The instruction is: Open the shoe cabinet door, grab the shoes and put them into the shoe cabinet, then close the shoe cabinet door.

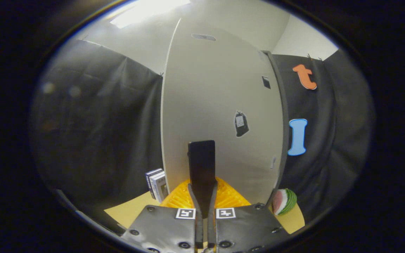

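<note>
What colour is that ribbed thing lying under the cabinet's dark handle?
Bright orange-yellow; the ribbed thing shows best in the gripper view, just beyond the tongs.

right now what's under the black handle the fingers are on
Under the black handle, pinched by the gripper, an orange ribbed basket shows on both sides; its middle is covered.

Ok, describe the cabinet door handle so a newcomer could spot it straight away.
Find the tall pale cabinet door against the black cloth. Low on it stands the handle, a plain dark upright bar, its lower end clamped between the gripper's jaws. Unlike the small dark stickers higher up, it is long and straight-edged.
</note>
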The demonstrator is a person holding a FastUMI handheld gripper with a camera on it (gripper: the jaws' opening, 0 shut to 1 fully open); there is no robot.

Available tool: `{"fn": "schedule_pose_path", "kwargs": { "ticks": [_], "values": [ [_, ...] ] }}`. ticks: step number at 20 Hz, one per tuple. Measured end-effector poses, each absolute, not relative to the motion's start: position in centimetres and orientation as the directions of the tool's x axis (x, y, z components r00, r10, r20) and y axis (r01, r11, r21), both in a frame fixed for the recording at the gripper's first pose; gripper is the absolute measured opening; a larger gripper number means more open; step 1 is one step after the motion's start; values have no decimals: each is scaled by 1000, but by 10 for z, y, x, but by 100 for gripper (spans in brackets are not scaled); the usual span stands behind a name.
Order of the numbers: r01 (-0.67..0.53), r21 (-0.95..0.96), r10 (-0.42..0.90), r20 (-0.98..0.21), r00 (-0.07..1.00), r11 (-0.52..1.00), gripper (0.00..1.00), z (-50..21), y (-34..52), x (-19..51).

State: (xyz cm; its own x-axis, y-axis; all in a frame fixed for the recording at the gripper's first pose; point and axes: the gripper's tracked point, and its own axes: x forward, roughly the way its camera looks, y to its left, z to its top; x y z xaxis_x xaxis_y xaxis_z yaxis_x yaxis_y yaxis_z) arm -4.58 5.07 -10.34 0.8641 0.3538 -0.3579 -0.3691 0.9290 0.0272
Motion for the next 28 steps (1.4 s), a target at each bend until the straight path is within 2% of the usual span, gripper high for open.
{"fn": "schedule_pose_path", "kwargs": {
  "ticks": [17, 23, 28],
  "values": [
    [-156, -52, 127, -360, 924, 986, 4, -72, -94, -61],
    [-111, -63, 83, -351, 933, 992, 4, -71, -134, -52],
    [-109, -10, 98, -363, 927, 994, 3, -73, -158, -47]
  ]
}}
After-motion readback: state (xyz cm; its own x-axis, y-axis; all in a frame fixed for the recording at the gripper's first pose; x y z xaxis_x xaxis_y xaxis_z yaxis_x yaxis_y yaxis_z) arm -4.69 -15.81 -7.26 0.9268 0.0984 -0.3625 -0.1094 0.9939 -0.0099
